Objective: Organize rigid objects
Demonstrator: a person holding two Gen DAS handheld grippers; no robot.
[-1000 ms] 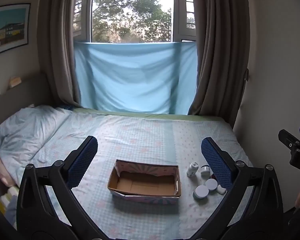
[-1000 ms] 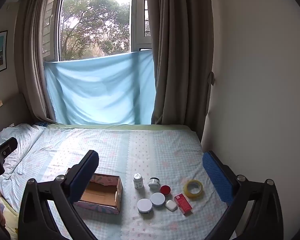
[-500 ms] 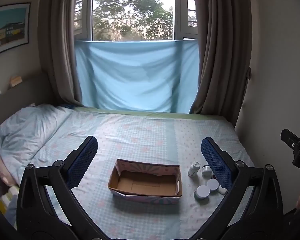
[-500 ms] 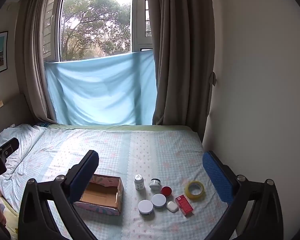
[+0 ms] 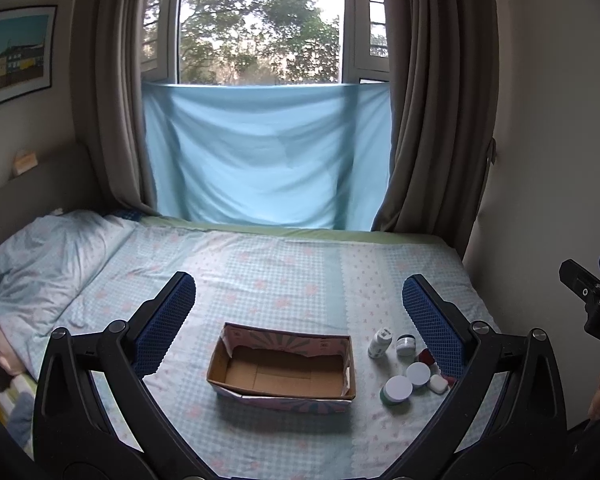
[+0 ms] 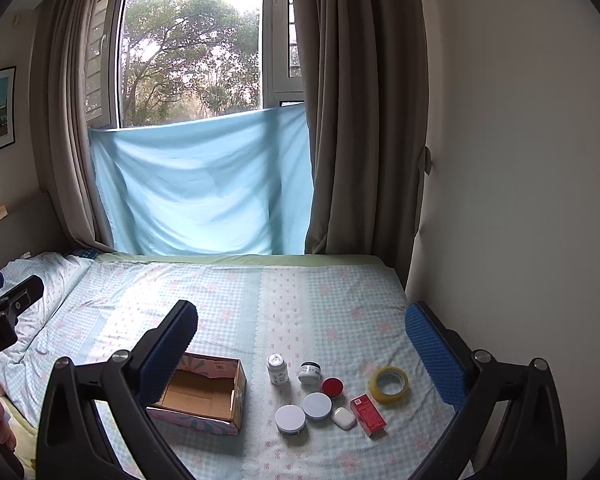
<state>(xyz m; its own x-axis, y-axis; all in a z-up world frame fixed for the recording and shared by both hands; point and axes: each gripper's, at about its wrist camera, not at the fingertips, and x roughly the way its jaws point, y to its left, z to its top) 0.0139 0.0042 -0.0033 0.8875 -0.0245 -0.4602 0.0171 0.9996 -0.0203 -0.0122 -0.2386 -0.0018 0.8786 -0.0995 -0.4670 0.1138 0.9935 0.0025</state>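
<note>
An open, empty cardboard box (image 5: 282,368) (image 6: 204,394) lies on the bed. Right of it sits a cluster of small items: a white bottle (image 6: 277,369) (image 5: 379,343), a small jar (image 6: 310,372) (image 5: 405,345), a red lid (image 6: 332,386), two round white-lidded tins (image 6: 290,419) (image 6: 317,406), a white case (image 6: 343,417), a red box (image 6: 367,414) and a yellow tape roll (image 6: 389,379). My left gripper (image 5: 299,304) is open and empty above the box. My right gripper (image 6: 302,334) is open and empty above the cluster.
The bed (image 5: 260,272) has a light blue patterned sheet and a pillow (image 5: 40,264) at the left. A wall (image 6: 520,200) runs along the bed's right edge. Brown curtains and a blue cloth (image 5: 266,156) hang at the window behind.
Both grippers have drifted slightly, so the box and items sit a little differently in view. Nothing was grasped or moved on the bed.
</note>
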